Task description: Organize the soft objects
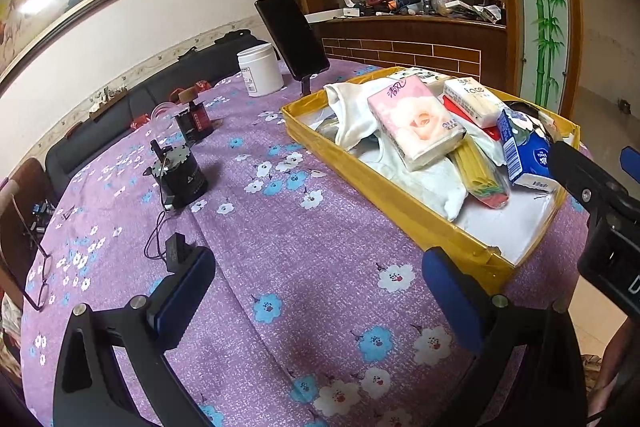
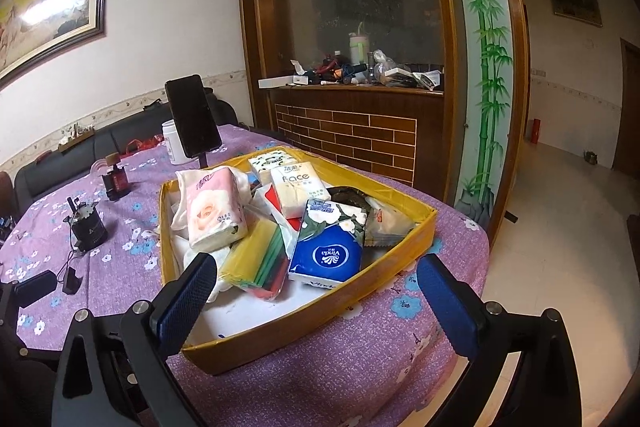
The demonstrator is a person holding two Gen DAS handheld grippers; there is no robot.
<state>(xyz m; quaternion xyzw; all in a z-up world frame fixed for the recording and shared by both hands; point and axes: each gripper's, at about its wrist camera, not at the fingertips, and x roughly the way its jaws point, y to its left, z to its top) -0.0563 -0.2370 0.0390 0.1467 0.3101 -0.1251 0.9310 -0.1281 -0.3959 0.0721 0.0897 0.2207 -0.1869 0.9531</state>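
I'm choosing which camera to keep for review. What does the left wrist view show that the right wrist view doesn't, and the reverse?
Only the left wrist view shows the eyeglasses at the table's near-left edge and the right gripper's black body beside the tray.

Only the right wrist view shows the tiled floor, a doorway and the dark snack packet at the tray's right side.

Both show the yellow tray piled with tissue packs, the pink tissue pack, the phone on a stand and the purple floral tablecloth. Both grippers are open.
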